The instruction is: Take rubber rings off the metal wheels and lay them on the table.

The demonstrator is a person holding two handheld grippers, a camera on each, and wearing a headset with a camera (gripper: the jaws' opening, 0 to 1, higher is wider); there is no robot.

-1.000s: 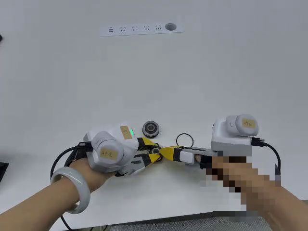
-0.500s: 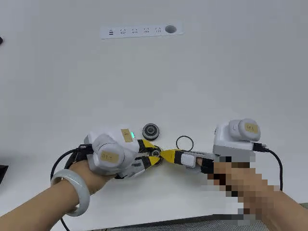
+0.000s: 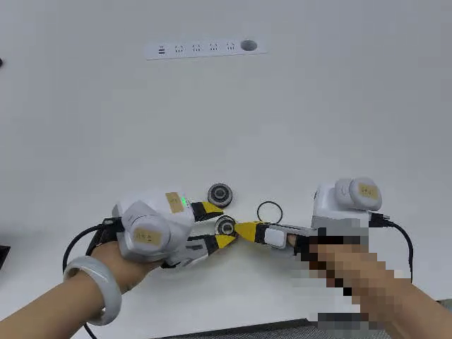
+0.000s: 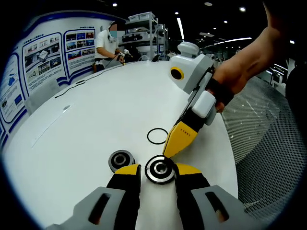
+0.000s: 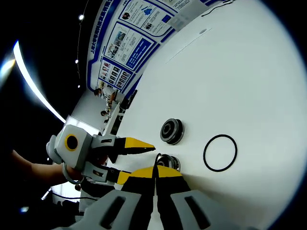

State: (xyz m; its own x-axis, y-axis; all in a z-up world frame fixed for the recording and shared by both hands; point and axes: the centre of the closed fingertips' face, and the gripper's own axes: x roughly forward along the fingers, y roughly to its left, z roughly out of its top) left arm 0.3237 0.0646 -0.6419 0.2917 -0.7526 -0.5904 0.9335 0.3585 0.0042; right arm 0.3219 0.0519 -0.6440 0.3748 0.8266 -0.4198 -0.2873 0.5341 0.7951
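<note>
Jaws of the left gripper [image 4: 159, 167] stood partly open, their yellow tips on either side of a metal wheel [image 3: 225, 226] that lay flat on the white worktop [image 3: 296, 127]. In the left gripper view the tips sat close against the wheel's rim, one of them with a sliver of gap. Whether they pressed the wheel could not be told.

The right gripper [image 3: 243, 229] reached in from the opposite side. Its jaws were closed tight together into one yellow wedge, and the point of that wedge touched the edge of the same wheel. Whether anything was pinched between those closed jaws could not be made out.

A loose rubber ring [image 3: 270, 212], thin and black, lay flat on the worktop just beside the right gripper, on its far side in the head view. It was near the wheel but apart from it. A second wheel [image 3: 220, 194] lay flat just beyond the left gripper's far jaw, clear of both the first wheel and the ring.

A white power strip [image 3: 205, 48] lay well apart from all this, toward the far side of the worktop. A pale bracelet [image 3: 88, 289] circled the wrist of the hand that held the left gripper. In the left gripper view a person [image 4: 105, 43] in a white shirt stood at the far end of the worktop.
</note>
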